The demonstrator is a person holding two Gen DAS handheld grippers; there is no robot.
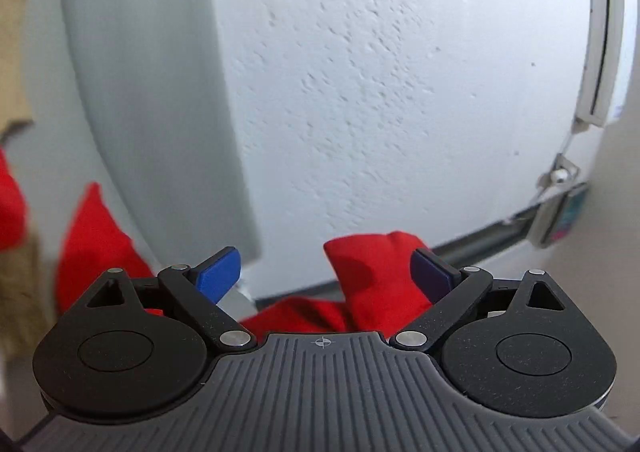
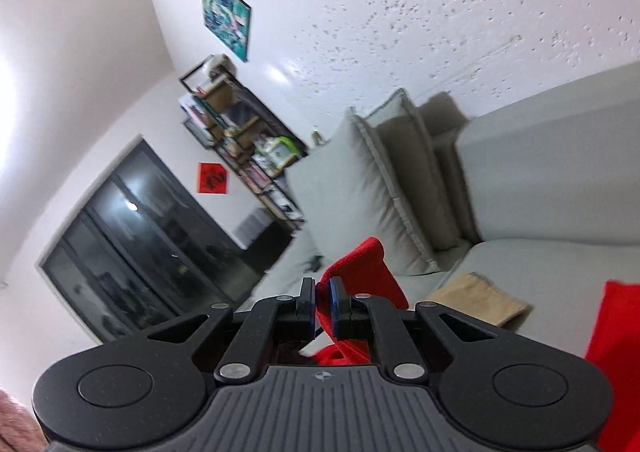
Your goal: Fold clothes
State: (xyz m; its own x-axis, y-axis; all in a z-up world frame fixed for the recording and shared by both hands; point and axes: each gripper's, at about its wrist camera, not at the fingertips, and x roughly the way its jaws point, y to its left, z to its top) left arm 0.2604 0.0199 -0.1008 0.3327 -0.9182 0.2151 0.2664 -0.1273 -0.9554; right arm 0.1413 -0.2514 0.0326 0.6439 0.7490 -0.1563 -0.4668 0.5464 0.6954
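1. Left wrist view: left gripper (image 1: 326, 274) has its fingers (image 1: 220, 272) spread wide, gripping nothing; red cloth (image 1: 372, 280) lies between and behind them, before a white wall (image 1: 360, 92).
2. Right gripper (image 2: 322, 302) is pinched tight on the red cloth (image 2: 360, 268), raised over a grey sofa (image 2: 540, 180).
3. A tan cloth (image 2: 476, 302) lies on the sofa seat.

The right gripper (image 2: 322, 294) is clamped on a fold of red cloth (image 2: 362, 272), which sticks up past the blue fingertips (image 2: 338, 298). Behind it stands a grey sofa (image 2: 560, 180) with cushions (image 2: 360, 188) leaning on its back. A tan folded piece (image 2: 480, 298) lies on the seat. A dark shelf (image 2: 244, 140), a picture (image 2: 226, 14) and a red square sign (image 2: 212, 178) line the white wall (image 2: 400, 12), beside a dark window (image 2: 136, 244).
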